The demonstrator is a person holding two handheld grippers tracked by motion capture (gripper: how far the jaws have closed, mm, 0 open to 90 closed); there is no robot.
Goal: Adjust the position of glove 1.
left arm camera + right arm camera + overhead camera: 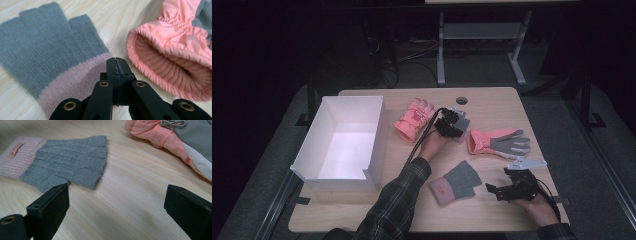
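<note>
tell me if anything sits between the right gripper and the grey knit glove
Nothing visible does. In the right gripper view the open right gripper faces the grey knit glove across bare table. The pink ski glove lies off to one side, clear of that path. In the high view the gap between them also looks bare.

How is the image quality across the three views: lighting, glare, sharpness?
High view: dim, dark surroundings, glare washing out the floor of the white open box. Left gripper view: evenly lit, the grey knit fingerless glove with pink cuff sharp, the closed black jaws slightly soft. Right gripper view: bright, the pale wooden table grain clear, near jaws blurred.
</note>
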